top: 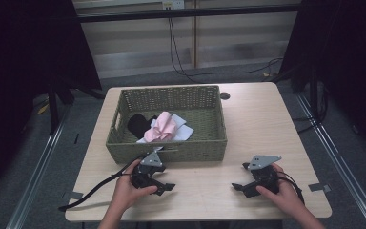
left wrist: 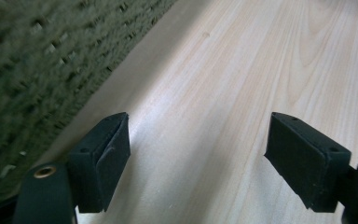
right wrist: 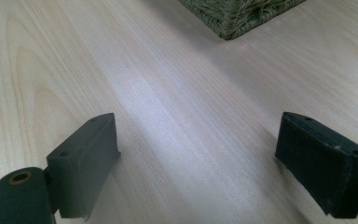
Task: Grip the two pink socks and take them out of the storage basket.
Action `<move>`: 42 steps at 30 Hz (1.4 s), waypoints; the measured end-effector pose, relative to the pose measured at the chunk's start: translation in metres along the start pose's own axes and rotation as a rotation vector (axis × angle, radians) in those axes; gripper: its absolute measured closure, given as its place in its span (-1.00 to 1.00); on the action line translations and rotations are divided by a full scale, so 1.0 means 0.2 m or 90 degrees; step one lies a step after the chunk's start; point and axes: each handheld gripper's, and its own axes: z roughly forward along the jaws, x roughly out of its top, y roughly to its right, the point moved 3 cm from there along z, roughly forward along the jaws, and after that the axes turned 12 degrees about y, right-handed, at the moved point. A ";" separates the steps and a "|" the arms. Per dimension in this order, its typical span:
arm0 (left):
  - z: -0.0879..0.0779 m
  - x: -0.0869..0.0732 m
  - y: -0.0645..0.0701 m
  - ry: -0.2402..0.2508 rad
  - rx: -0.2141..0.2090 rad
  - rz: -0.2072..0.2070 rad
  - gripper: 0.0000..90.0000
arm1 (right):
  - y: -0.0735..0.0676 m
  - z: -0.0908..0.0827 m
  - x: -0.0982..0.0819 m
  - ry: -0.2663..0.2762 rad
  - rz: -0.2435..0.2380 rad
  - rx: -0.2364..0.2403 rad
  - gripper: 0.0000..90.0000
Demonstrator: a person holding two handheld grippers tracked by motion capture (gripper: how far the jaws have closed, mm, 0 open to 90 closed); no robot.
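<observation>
Resting low over the table (top: pixel 205 191) on the near side of the woven basket (top: pixel 171 148), the left gripper (top: pixel 164 187) beside its wall and the right gripper (top: pixel 237 187) well apart both gape wide, jaws empty.

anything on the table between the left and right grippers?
Nothing: in the high view, only bare table lies between the left gripper and the right gripper; both are open.
</observation>
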 end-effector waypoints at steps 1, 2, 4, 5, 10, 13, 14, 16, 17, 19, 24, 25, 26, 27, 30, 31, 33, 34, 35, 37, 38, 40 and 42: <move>0.00 0.01 0.00 0.002 0.002 -0.004 -0.53 | 0.00 0.00 0.00 0.000 0.000 0.000 -0.73; 0.00 0.02 0.00 -0.001 -0.003 0.003 -0.55 | 0.00 0.00 0.00 0.000 0.000 0.000 -0.73; 0.00 0.04 0.00 -0.001 -0.006 0.001 -0.59 | 0.00 0.00 0.00 0.000 0.000 0.000 -0.73; 0.00 0.04 0.00 -0.001 -0.006 0.001 -0.61 | 0.00 0.00 0.00 0.000 0.000 0.000 -0.73; -0.03 0.11 -0.02 0.008 -0.015 -0.002 -0.62 | 0.00 0.00 0.00 0.000 0.000 0.000 -0.73; -0.06 0.14 -0.03 0.003 -0.019 -0.002 -0.61 | 0.00 0.00 0.00 0.000 0.000 0.000 -0.73; -0.06 0.15 -0.03 0.004 -0.017 -0.006 -0.61 | 0.00 0.00 0.00 0.000 0.000 0.000 -0.73; -0.07 0.17 -0.03 0.006 -0.022 -0.012 -0.60 | 0.00 0.00 0.00 0.000 0.000 0.000 -0.73; -0.07 0.17 -0.03 0.006 -0.022 -0.012 -0.60 | 0.00 0.00 0.00 0.000 0.000 0.000 -0.73; -0.09 0.18 -0.04 0.001 -0.024 -0.015 -0.60 | 0.00 0.00 0.00 0.000 0.000 0.000 -0.73; -0.12 0.23 -0.05 0.005 -0.030 -0.013 -0.60 | 0.00 0.00 0.00 0.000 -0.001 0.000 -0.73; -0.13 0.24 -0.05 0.005 -0.030 -0.011 -0.60 | 0.00 0.00 0.00 0.000 -0.001 0.000 -0.73; -0.13 0.25 -0.06 0.006 -0.029 -0.010 -0.60 | 0.00 0.00 0.00 0.000 -0.001 0.000 -0.73; -0.14 0.26 -0.06 0.005 -0.027 -0.012 -0.60 | 0.00 0.00 0.00 0.000 -0.001 0.000 -0.73; -0.15 0.29 -0.06 0.000 -0.028 -0.015 -0.59 | 0.00 0.00 0.00 0.000 -0.001 0.000 -0.73; -0.16 0.30 -0.06 0.001 -0.032 -0.015 -0.59 | 0.00 0.00 0.00 0.000 -0.001 0.000 -0.73; -0.17 0.32 -0.06 -0.003 -0.033 -0.017 -0.57 | 0.00 0.00 0.00 0.000 -0.001 0.000 -0.73; -0.17 0.32 -0.06 0.002 -0.033 -0.020 -0.57 | 0.00 0.00 0.00 0.000 -0.001 0.000 -0.73; -0.18 0.33 -0.06 -0.006 -0.032 -0.014 -0.57 | 0.00 0.00 0.00 0.000 -0.001 0.000 -0.73; -0.20 0.36 -0.07 -0.010 -0.028 -0.010 -0.57 | 0.00 0.00 0.00 0.000 -0.001 0.000 -0.73; -0.21 0.38 -0.07 -0.007 -0.028 -0.012 -0.57 | 0.00 0.00 0.00 0.000 -0.001 0.000 -0.73; -0.23 0.40 -0.08 -0.015 -0.027 -0.011 -0.57 | 0.00 0.00 0.00 0.000 -0.001 0.000 -0.73; -0.24 0.41 -0.08 -0.018 -0.024 -0.011 -0.57 | 0.00 0.00 0.00 0.000 -0.001 0.000 -0.73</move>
